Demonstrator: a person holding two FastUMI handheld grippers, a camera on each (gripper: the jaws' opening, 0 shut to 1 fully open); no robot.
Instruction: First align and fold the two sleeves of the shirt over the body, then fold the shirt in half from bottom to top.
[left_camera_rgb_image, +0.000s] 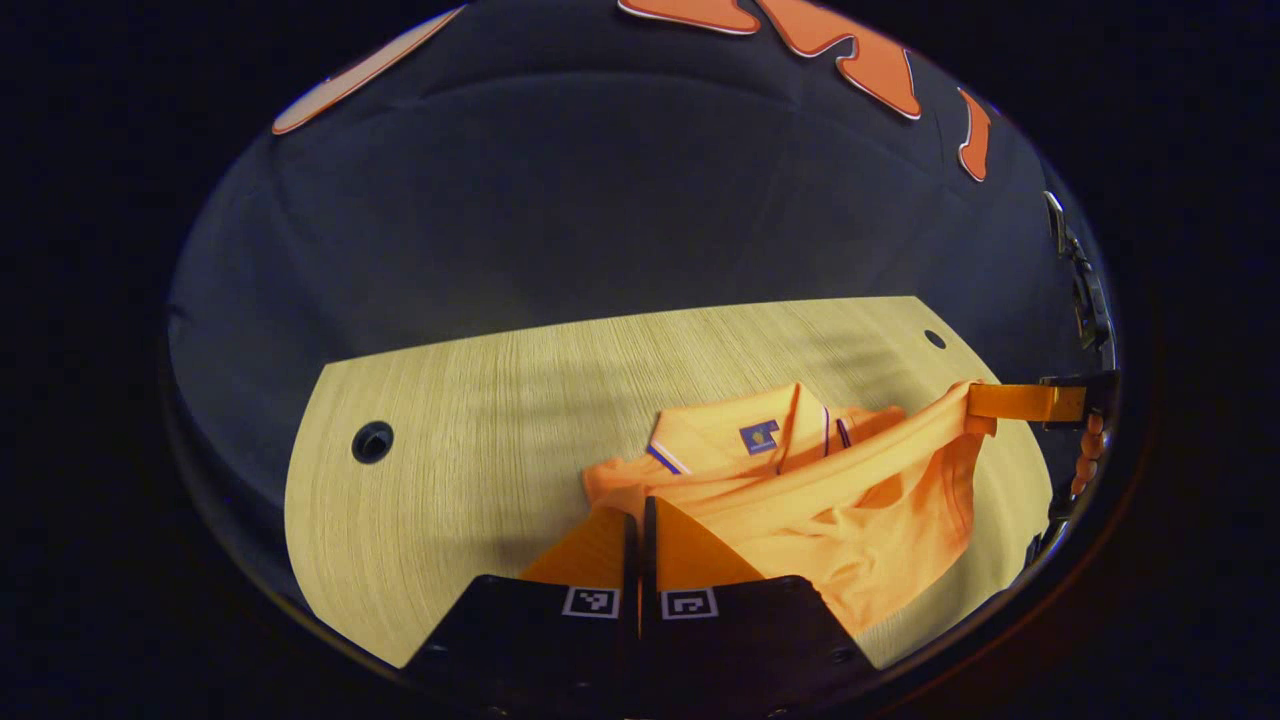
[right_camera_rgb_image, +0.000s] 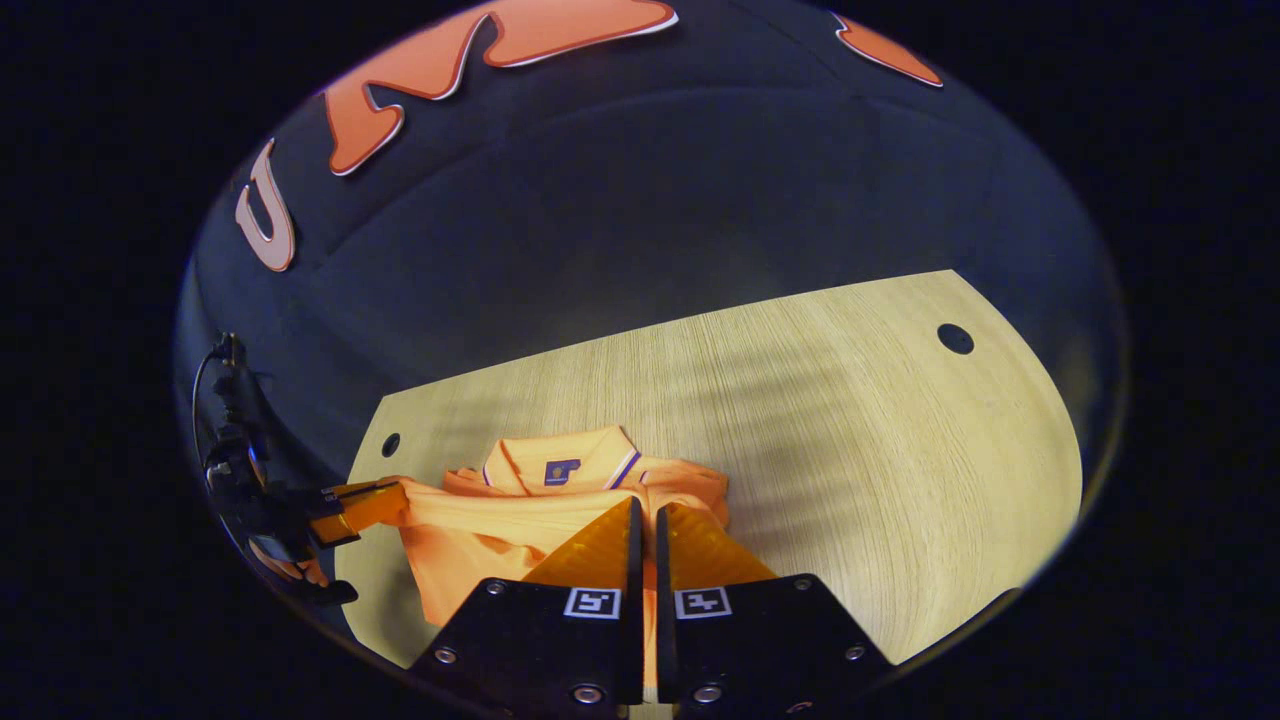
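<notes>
Shirt (left_camera_rgb_image: 800, 490) in orange lies on the wooden table (left_camera_rgb_image: 480, 420), collar toward the far side, its lower edge lifted off the surface. Left gripper (left_camera_rgb_image: 640, 515) has its fingers pressed together on a corner of the raised hem; right gripper (right_camera_rgb_image: 645, 515) is likewise pinched closed on the hem's other corner, stretching the fabric between them above the body.

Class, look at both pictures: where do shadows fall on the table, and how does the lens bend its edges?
Left gripper view: striped shadows cross the table behind the shirt; the table's far edge bows. Right gripper view: similar bands darken the table right of the shirt; its edges curve strongly.
</notes>
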